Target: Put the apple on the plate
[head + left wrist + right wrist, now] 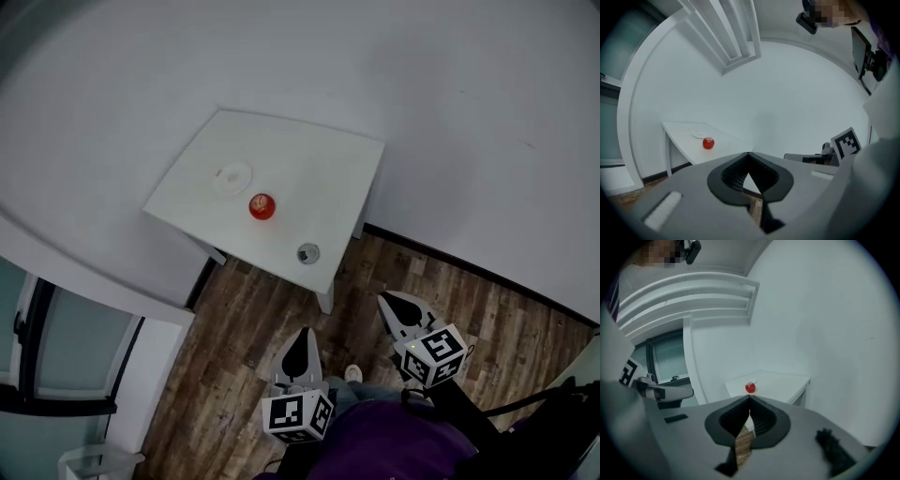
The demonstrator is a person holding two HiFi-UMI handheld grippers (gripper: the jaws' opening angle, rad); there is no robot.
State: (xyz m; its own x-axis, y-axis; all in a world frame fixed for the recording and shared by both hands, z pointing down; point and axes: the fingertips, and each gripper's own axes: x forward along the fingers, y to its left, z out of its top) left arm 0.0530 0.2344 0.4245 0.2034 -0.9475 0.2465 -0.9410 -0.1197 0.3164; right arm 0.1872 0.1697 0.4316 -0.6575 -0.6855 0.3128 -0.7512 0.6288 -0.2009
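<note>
- Our left gripper (748, 155) and right gripper (749, 399) are both closed, empty.
- The apple (262, 206), near frame centre, looks firm, smooth, light — we'd pinch across its middle.

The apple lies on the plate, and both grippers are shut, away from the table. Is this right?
Not quite: the apple is beside the plate, on the table, as the head view shows. The left gripper and right gripper are indeed shut, away from the table.
</note>
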